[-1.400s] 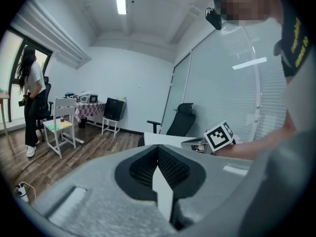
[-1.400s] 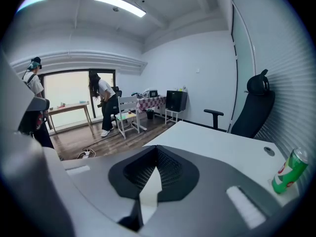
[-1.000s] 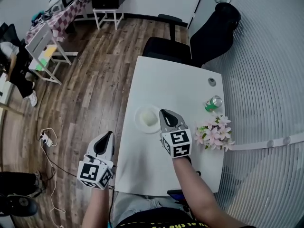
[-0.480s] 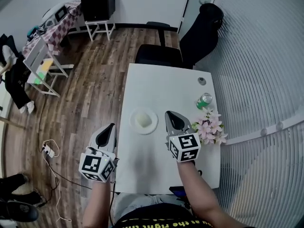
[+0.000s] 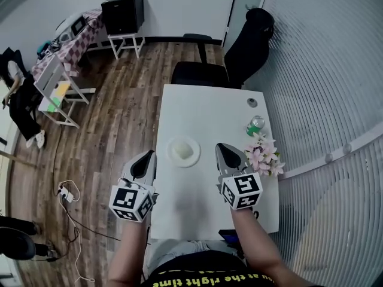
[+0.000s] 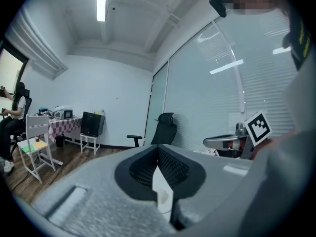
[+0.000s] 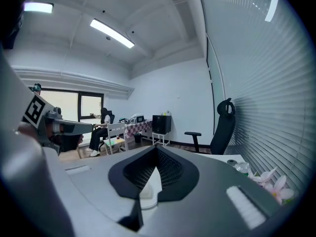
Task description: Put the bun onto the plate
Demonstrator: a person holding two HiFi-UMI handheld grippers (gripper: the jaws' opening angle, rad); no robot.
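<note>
Neither gripper view shows the plate or the bun: in each, the gripper's own grey housing fills the lower half and blocks the tabletop beneath. The head view alone shows them, small and from high up. The bun [image 5: 183,152] is a pale, whitish lump lying in the middle of the white plate [image 5: 170,155]; its colour is so close to the plate's that its outline and surface are hard to make out. The plate sits near the centre of the white tabletop [image 5: 191,109], on its left half. The left claw [image 5: 146,160] is closed with nothing in it and sits at 8 o'clock from the plate, over the tabletop's left edge, clear of the plate. The right claw [image 5: 226,154] is likewise closed and empty, at 3 o'clock from the plate and apart from it. A bunch of pink and white flowers [image 5: 263,158] lies just beyond the right claw near the right edge. A green can [image 5: 255,125] stands at 2 o'clock from the plate, and a small grey round item [image 5: 252,102], too small to identify, lies at 1 o'clock. A black office chair [image 5: 200,73] stands at the tabletop's far end, at 12 o'clock. Nothing lies between either claw and the plate.
</note>
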